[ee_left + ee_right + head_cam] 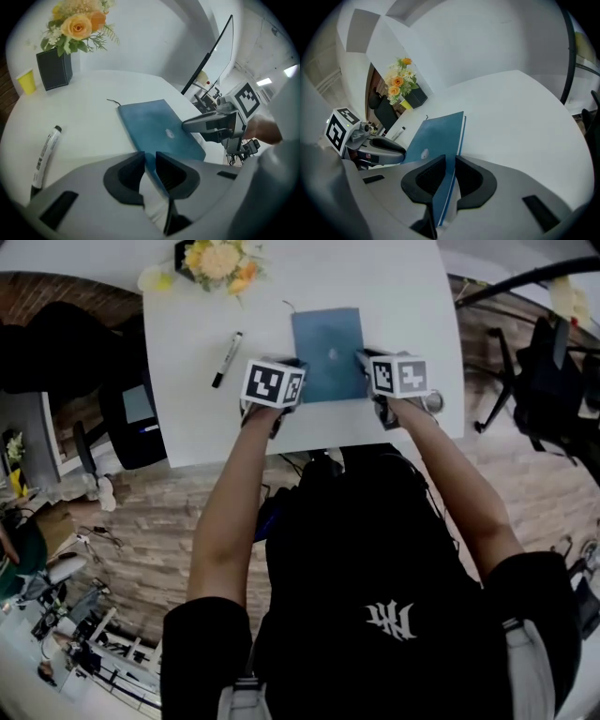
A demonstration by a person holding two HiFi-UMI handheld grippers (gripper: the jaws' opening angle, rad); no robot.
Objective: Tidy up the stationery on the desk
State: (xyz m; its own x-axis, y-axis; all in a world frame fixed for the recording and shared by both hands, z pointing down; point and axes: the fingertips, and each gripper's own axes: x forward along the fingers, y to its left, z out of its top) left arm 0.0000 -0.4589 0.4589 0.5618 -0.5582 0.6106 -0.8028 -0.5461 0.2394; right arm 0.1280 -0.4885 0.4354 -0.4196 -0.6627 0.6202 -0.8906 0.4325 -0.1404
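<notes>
From the head view, the tidy-up looks like it has only just begun. The flat blue notebook with a thin cover is in the middle of the white round-edged desk, near the front edge. The black and white marker pen lies loose on the desk to the left of it, apart from it, and nothing holds it. I think both things have yet to be put away. A bunch of orange and yellow flowers in a dark pot stands at the back. The left gripper is at the notebook's near left corner and the right gripper is at its right edge.

In the left gripper view, the left gripper has its 2 jaws almost together, pinching the near corner of the notebook. The marker pen lies well to the side. A small yellow cup stands beside the dark pot. The right gripper touches the far side of the notebook.

In the right gripper view, the right gripper has its 2 jaws squeezed on the notebook's edge, with only the thin book between them. This side of the book looks tipped up. I cannot tell if the far side rests on the desk.
</notes>
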